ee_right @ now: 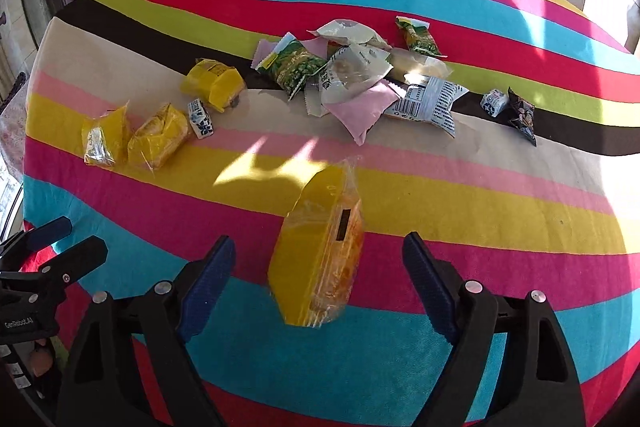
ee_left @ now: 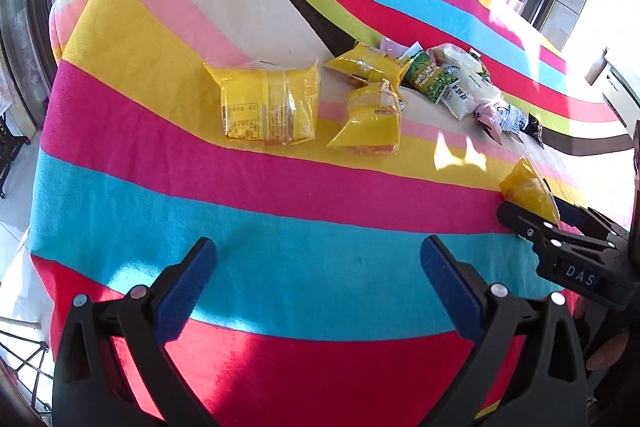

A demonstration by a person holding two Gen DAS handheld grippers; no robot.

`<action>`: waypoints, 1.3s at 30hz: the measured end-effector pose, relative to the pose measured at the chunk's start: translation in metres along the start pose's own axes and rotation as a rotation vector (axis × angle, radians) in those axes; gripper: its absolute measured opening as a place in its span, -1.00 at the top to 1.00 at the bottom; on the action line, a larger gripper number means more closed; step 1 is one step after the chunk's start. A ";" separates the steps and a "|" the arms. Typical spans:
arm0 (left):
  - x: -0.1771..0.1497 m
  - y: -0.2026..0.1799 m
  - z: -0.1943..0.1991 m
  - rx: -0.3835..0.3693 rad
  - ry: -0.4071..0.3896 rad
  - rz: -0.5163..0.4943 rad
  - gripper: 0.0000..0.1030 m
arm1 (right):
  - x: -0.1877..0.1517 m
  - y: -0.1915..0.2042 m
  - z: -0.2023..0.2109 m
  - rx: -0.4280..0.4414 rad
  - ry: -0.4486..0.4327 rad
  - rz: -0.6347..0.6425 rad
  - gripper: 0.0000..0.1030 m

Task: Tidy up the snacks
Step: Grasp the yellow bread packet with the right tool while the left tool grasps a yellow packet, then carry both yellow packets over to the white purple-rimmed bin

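Note:
A yellow snack pack (ee_right: 316, 251) lies on the striped cloth between the open fingers of my right gripper (ee_right: 318, 267), which do not touch it. It shows in the left wrist view (ee_left: 528, 191) beside the right gripper (ee_left: 560, 227). Three more yellow packs (ee_left: 270, 107) (ee_left: 370, 119) (ee_left: 370, 65) lie grouped at the left. A mixed heap of green, white and pink packets (ee_right: 352, 79) lies behind on the dark stripe. My left gripper (ee_left: 318, 275) is open and empty over the near blue stripe.
The table is covered by a striped cloth (ee_right: 480, 195). A small blue-white packet (ee_right: 200, 119) lies by the yellow packs. A small white pack (ee_right: 494, 103) and a black packet (ee_right: 522, 117) lie at the right. Windows surround the table.

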State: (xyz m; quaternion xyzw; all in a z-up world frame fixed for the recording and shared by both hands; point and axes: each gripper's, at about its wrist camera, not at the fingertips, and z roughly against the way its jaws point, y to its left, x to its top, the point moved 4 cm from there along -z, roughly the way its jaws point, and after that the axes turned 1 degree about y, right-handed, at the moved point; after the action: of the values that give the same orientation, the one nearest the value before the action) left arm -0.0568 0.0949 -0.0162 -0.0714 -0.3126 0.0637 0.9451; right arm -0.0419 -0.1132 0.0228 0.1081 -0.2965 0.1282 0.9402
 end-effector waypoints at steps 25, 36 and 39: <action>0.037 -0.006 -0.025 -0.034 -0.066 0.056 -0.01 | -0.012 -0.020 0.008 0.015 -0.044 -0.063 0.28; 0.039 -0.021 -0.035 0.031 -0.040 -0.004 -0.03 | -0.011 -0.022 0.007 0.024 -0.048 -0.073 0.29; 0.039 -0.019 -0.034 0.033 -0.040 -0.006 -0.03 | -0.011 -0.021 0.008 0.027 -0.049 -0.074 0.29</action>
State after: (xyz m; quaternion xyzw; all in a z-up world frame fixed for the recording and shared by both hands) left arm -0.0038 0.0796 -0.0177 -0.0534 -0.3306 0.0674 0.9399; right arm -0.0482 -0.1375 0.0195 0.1347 -0.3135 0.0946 0.9352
